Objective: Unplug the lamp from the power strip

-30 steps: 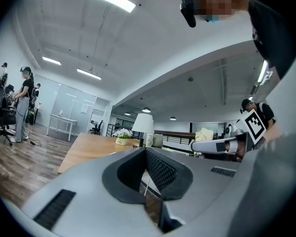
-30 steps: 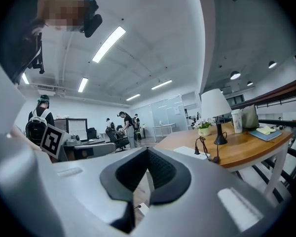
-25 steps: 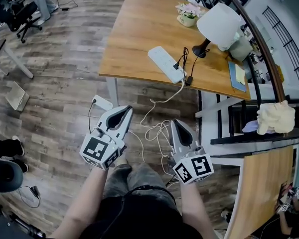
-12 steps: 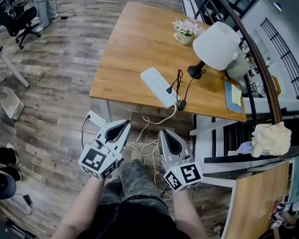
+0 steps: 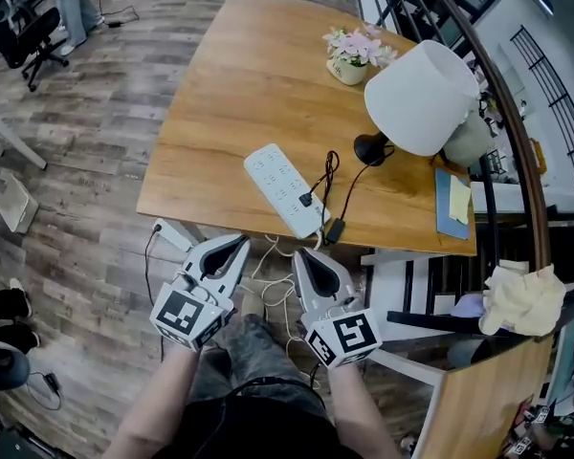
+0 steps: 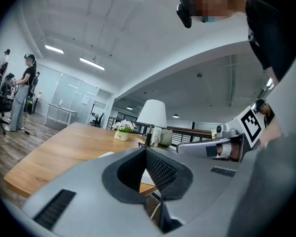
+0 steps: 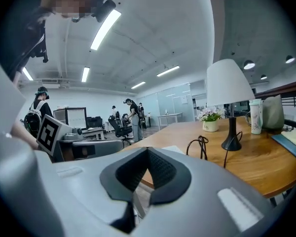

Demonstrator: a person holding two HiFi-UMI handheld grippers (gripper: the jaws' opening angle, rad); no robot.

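Both jaws pinched together, nothing held: left gripper [image 5: 235, 244] and right gripper [image 5: 302, 256] hang just short of power strip [image 5: 285, 188]. Lamp [image 5: 416, 98] stands beyond strip, black plug [image 5: 307, 199] seated in it. Tip: open right, pinch plug body not cord, left pins strip, pull straight out.

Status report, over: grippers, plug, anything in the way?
Left gripper, right gripper shut, empty, short of table. Black plug seated in power strip. Nothing over it.
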